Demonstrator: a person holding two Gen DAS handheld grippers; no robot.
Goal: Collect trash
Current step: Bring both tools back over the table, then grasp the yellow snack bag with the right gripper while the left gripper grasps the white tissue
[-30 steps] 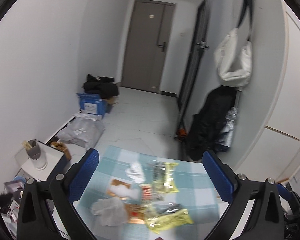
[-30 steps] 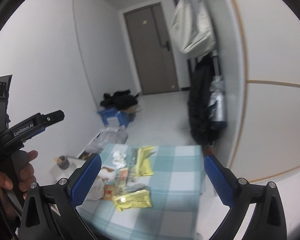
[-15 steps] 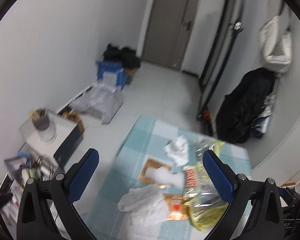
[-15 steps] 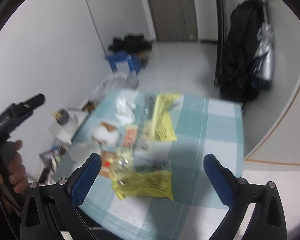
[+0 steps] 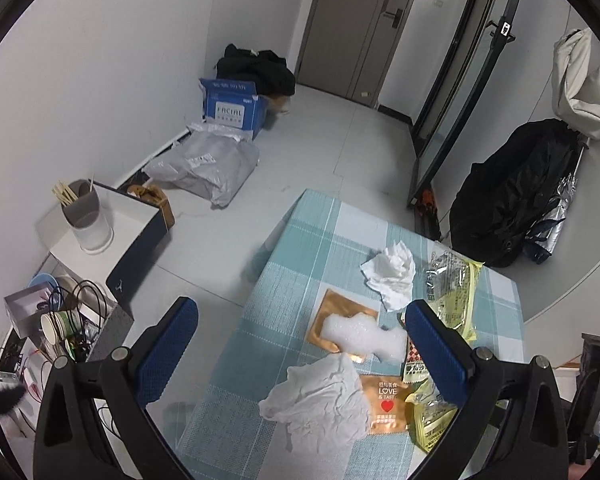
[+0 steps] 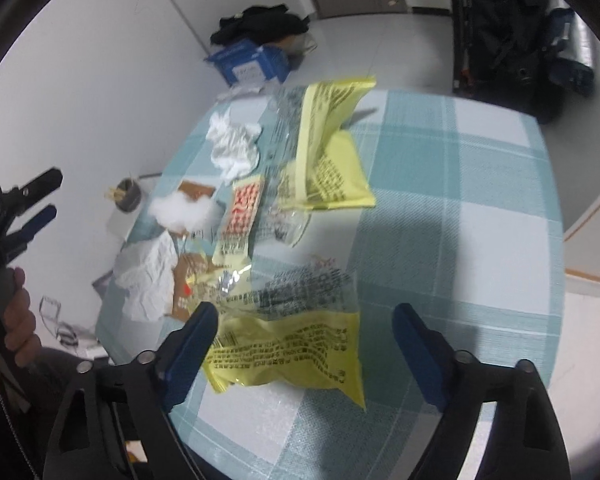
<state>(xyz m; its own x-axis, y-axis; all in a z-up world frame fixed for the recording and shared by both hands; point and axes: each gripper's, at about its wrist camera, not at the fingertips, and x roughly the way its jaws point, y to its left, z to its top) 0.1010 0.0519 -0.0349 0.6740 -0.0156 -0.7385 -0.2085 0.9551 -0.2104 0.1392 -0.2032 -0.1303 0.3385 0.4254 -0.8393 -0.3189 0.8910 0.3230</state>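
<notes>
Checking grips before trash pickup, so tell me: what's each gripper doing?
Left gripper: open, holding nothing.
Right gripper: open, closing around the yellow wrapper, not gripping.

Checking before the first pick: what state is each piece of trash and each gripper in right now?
Right gripper: jaws closing, near yellow wrapper between them, not yet pinched.
Left gripper: open, empty, above the litter.
Far yellow wrapper: empty, partly standing up.
Far tissue: crumpled.
Near tissue: crumpled, overlapping the brown sachet.
Red-print sachet: flat.
Table: littered.
</notes>
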